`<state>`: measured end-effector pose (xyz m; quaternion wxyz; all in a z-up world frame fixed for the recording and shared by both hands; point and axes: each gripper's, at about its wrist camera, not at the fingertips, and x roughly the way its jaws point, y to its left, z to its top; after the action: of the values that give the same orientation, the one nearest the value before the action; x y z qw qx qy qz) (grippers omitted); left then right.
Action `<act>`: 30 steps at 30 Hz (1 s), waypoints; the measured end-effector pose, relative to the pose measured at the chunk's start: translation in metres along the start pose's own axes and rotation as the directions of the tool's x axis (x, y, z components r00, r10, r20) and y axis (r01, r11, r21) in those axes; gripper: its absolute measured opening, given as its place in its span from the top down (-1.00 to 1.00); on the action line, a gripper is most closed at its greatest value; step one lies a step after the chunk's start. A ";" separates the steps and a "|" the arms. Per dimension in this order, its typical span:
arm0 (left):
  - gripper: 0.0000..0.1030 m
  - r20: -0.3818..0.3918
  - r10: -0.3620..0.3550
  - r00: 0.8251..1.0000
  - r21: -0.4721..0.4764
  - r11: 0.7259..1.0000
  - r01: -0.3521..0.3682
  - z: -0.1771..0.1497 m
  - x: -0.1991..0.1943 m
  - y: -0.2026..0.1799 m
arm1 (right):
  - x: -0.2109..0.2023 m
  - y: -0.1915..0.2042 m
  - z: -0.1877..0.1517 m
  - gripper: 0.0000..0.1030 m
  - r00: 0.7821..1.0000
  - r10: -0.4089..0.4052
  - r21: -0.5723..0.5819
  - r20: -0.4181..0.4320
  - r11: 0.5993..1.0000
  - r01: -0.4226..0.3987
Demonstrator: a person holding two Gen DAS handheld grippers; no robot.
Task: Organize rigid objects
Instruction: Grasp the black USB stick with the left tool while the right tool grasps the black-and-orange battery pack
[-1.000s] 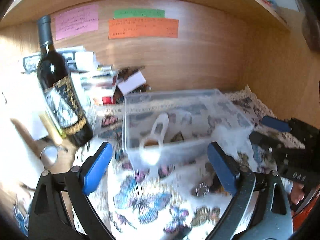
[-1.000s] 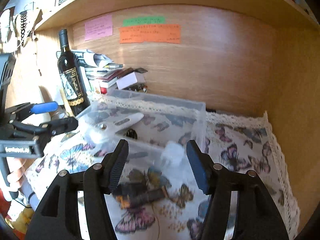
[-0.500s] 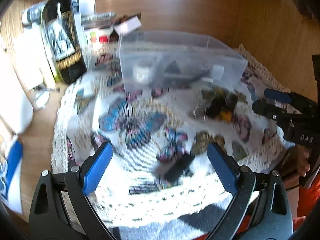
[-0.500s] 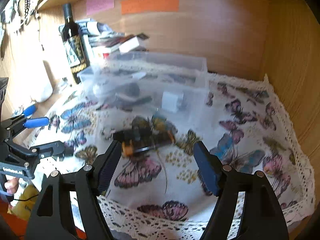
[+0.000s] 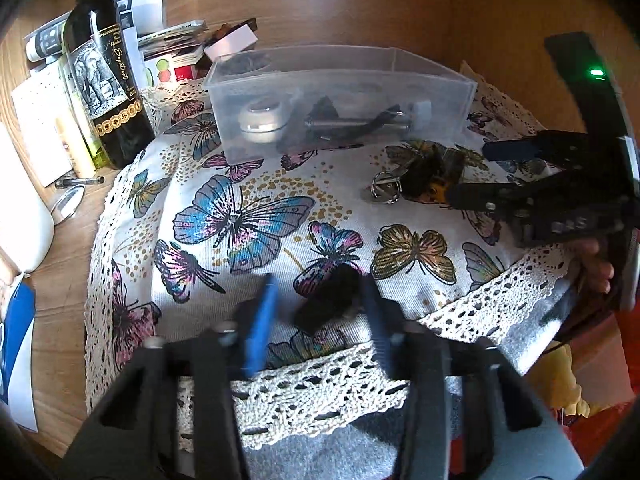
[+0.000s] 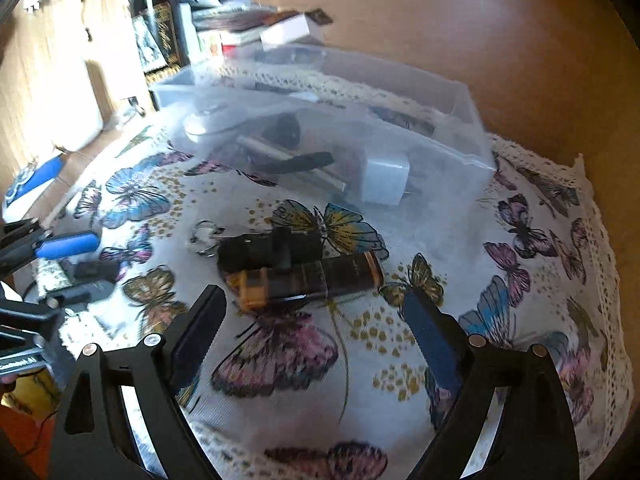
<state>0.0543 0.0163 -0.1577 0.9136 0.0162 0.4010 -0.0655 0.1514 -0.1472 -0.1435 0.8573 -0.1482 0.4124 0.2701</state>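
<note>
A clear plastic box [image 5: 340, 96] [image 6: 460, 120] stands on the butterfly cloth and holds a white round case, a metal tool and a white plug. A small black object [image 5: 328, 300] lies on the cloth between the fingers of my left gripper [image 5: 316, 312], which is open around it without touching. A black and orange object with a key ring [image 6: 296, 268] [image 5: 428, 176] lies in front of the box. My right gripper [image 6: 316, 332] is open just short of it.
A dark wine bottle [image 5: 104, 80] stands left of the box, with papers, small boxes and a pen behind and beside it. The wooden back wall carries coloured notes. The cloth's lace edge [image 5: 320, 380] hangs over the table front.
Both grippers dropped and tilted down towards the cloth. The left one closed in around the small black object and its jaws narrowed. The right one came close to the black and orange object.
</note>
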 end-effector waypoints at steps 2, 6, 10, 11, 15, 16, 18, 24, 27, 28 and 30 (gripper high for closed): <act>0.34 0.002 -0.013 1.000 -0.010 1.000 0.014 0.000 0.000 0.003 | 0.007 -0.003 0.003 -0.73 1.000 0.006 -0.001 -0.021 1.000 -0.006; 0.34 0.003 -0.010 1.000 -0.033 0.999 0.010 0.004 -0.001 0.012 | 0.017 -0.008 0.007 -0.71 0.999 0.026 0.008 -0.033 1.000 -0.026; 0.34 0.012 -0.011 1.000 -0.075 0.997 0.011 0.014 -0.002 0.022 | 0.015 -0.012 0.005 -0.57 0.999 0.046 0.018 -0.019 0.999 -0.046; 0.34 0.017 -0.007 1.000 -0.078 0.997 0.008 0.016 -0.003 0.023 | 0.014 -0.013 0.004 -0.57 0.999 0.041 0.022 -0.015 0.999 -0.041; 0.34 0.051 -0.005 0.999 -0.087 0.996 0.009 0.029 -0.010 0.025 | 0.003 -0.017 -0.002 -0.57 1.000 0.011 0.043 0.015 0.999 -0.012; 0.34 0.065 -0.003 0.998 -0.086 0.996 0.009 0.034 -0.013 0.025 | -0.003 -0.018 -0.003 -0.57 0.999 0.006 0.051 0.031 0.999 -0.007; 0.34 0.088 0.004 0.996 -0.085 0.996 0.003 0.043 -0.017 0.025 | -0.014 -0.021 -0.004 -0.57 0.998 -0.008 0.068 0.063 0.998 0.004; 0.34 0.167 0.015 0.986 -0.085 0.996 -0.001 0.072 -0.034 0.026 | -0.052 -0.030 0.007 -0.57 0.982 -0.035 0.120 0.186 0.993 0.012; 0.34 0.211 0.024 0.977 -0.080 0.997 -0.007 0.087 -0.042 0.026 | -0.069 -0.035 0.019 -0.57 0.966 -0.048 0.145 0.253 0.989 0.011; 0.34 0.227 0.029 0.974 -0.079 0.997 -0.011 0.093 -0.044 0.026 | -0.071 -0.036 0.023 -0.57 0.962 -0.052 0.150 0.269 0.989 0.012; 0.34 0.248 0.037 0.968 -0.076 0.997 -0.019 0.102 -0.046 0.026 | -0.078 -0.038 0.030 -0.57 0.951 -0.060 0.160 0.304 0.987 0.011</act>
<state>0.1013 0.0385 -0.0552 0.9575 -0.0196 0.2851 -0.0395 0.1527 -0.1906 -0.0623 0.9247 -0.0442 0.2911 0.2412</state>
